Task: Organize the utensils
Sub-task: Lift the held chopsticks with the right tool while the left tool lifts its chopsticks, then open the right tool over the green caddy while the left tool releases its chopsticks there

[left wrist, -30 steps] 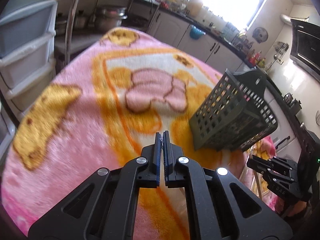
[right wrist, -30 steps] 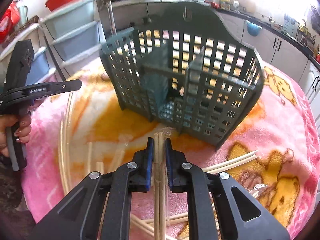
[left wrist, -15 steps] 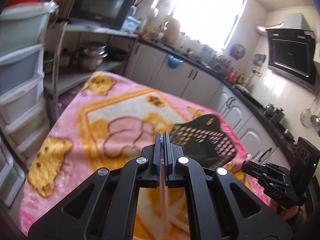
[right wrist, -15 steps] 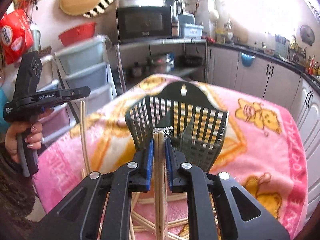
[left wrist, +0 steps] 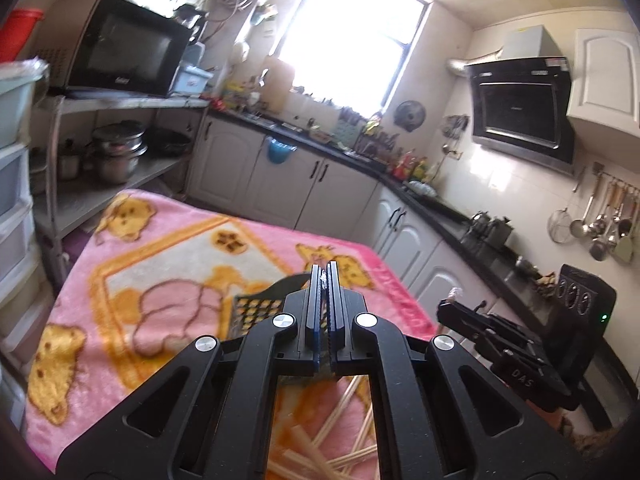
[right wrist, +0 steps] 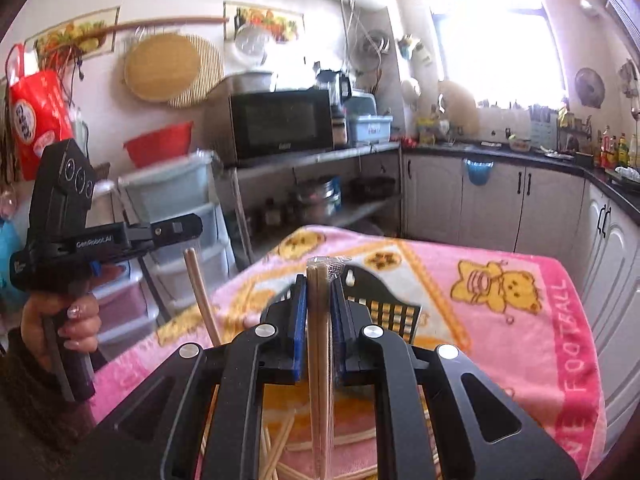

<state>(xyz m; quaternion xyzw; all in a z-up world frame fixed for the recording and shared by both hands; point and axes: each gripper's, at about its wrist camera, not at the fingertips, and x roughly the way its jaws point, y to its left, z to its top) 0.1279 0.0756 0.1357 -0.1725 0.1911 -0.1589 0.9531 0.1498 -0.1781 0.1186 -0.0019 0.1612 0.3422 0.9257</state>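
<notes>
- Your dark slotted basket [right wrist: 394, 308] sits on the pink blanket [right wrist: 500, 340] covering the bench, at the centre of the right wrist frame, mostly hidden behind the tongs; you cannot tell what is inside it.
- Your right tongs [right wrist: 318, 280] are pinching a wrapped pair of chopsticks [right wrist: 318, 360], which stands upright between the blue pads, its plastic-covered tip poking above them.
- Your left tongs [left wrist: 324, 276] are pressed almost together on something thin; in the right wrist frame a single chopstick [right wrist: 200, 292] hangs down from them at the left.
- Loose chopsticks [left wrist: 344, 440] lie scattered on the blanket at the bottom of both frames, under the tongs.
- The blanket's far edge runs across the middle of the left wrist frame, with the white cabinets [left wrist: 320, 188] beyond it.
- Left of the bench stand plastic drawers [right wrist: 180, 232] and a shelf rack carrying a microwave [right wrist: 280, 124]; a strip of open floor separates the bench from the cabinets.
</notes>
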